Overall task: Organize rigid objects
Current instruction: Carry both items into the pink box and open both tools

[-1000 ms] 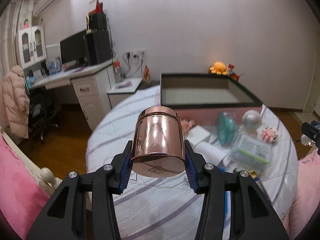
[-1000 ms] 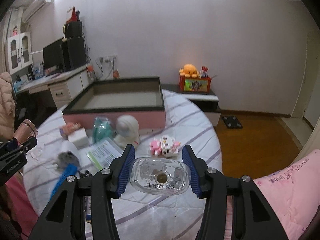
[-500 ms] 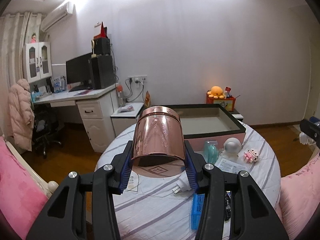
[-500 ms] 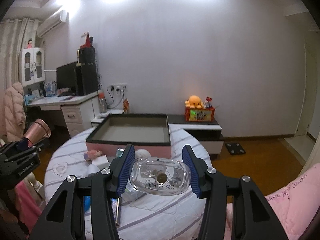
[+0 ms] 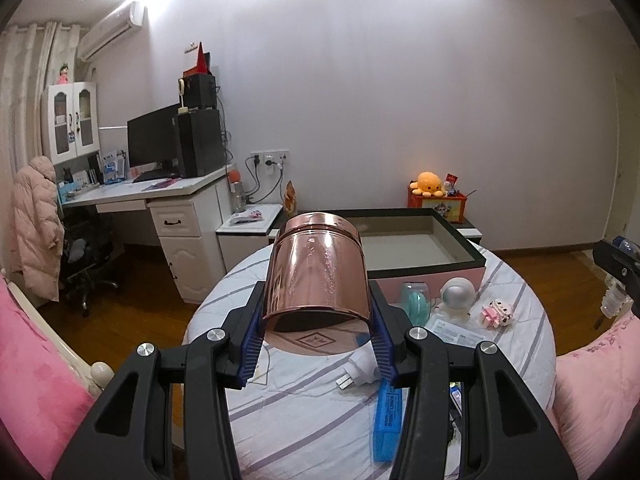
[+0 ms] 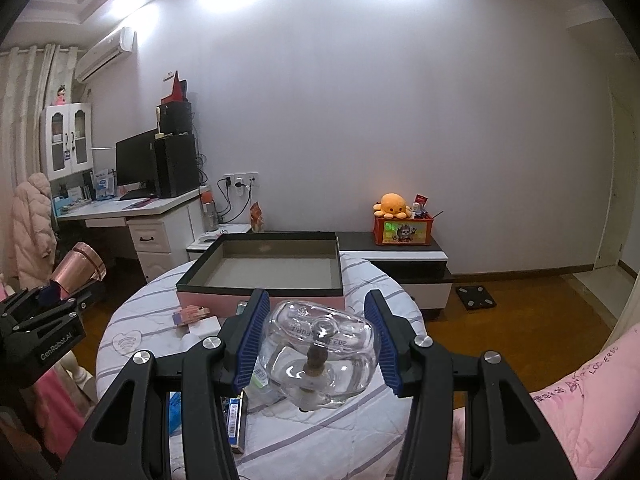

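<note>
Left wrist: copper canister (image 5: 318, 272) between gripper (image 5: 316, 336) pads.

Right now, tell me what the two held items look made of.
Rose-gold jar in the left gripper: likely polished metal or metallised plastic, given its mirror-like reflections. Clear bottle in the right gripper: thick glass, seemingly; transparent, with bright glints.

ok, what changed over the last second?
Both grippers rose and tipped up: the table sank in both views, more wall showing. Left gripper still clamps the copper canister, right gripper the clear glass bottle. Box and clutter unmoved.
</note>
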Demonstrator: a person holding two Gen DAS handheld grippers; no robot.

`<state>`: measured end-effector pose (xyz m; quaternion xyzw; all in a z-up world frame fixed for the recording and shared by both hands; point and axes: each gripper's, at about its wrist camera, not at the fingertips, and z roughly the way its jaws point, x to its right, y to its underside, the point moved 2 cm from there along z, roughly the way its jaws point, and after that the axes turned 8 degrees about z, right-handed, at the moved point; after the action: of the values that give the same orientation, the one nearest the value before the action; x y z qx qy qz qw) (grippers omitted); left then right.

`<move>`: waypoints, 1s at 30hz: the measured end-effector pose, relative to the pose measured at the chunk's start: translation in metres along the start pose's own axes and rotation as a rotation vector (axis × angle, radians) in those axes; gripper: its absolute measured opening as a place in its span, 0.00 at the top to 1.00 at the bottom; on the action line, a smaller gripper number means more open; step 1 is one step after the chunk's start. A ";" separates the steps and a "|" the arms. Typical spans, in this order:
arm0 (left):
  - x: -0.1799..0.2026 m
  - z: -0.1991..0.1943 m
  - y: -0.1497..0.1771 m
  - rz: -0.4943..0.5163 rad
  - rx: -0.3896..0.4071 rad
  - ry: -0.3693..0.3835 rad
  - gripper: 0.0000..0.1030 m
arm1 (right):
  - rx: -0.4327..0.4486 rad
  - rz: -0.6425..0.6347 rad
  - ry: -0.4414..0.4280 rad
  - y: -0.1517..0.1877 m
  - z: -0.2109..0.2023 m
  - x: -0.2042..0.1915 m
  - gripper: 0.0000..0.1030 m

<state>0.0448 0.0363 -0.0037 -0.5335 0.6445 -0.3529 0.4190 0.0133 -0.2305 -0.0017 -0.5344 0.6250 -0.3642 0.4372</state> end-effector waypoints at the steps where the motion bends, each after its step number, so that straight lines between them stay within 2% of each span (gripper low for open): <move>1: 0.000 0.003 -0.001 -0.001 -0.002 0.004 0.54 | 0.001 -0.001 0.002 -0.001 0.001 0.000 0.50; 9: 0.007 0.055 -0.025 0.022 -0.030 0.024 0.54 | 0.003 -0.023 -0.002 -0.019 0.036 -0.004 0.50; 17: 0.021 0.143 -0.060 0.054 -0.087 0.065 0.54 | -0.016 -0.051 -0.024 -0.047 0.113 -0.013 0.50; 23: 0.034 0.209 -0.066 0.062 -0.184 0.101 0.54 | -0.091 -0.055 -0.026 -0.053 0.186 -0.011 0.50; 30: 0.033 0.245 -0.062 0.053 -0.253 0.092 0.54 | -0.190 -0.073 -0.020 -0.043 0.241 -0.007 0.50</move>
<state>0.2906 -0.0088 -0.0510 -0.5482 0.7160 -0.2818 0.3277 0.2543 -0.2280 -0.0457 -0.5995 0.6326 -0.3135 0.3770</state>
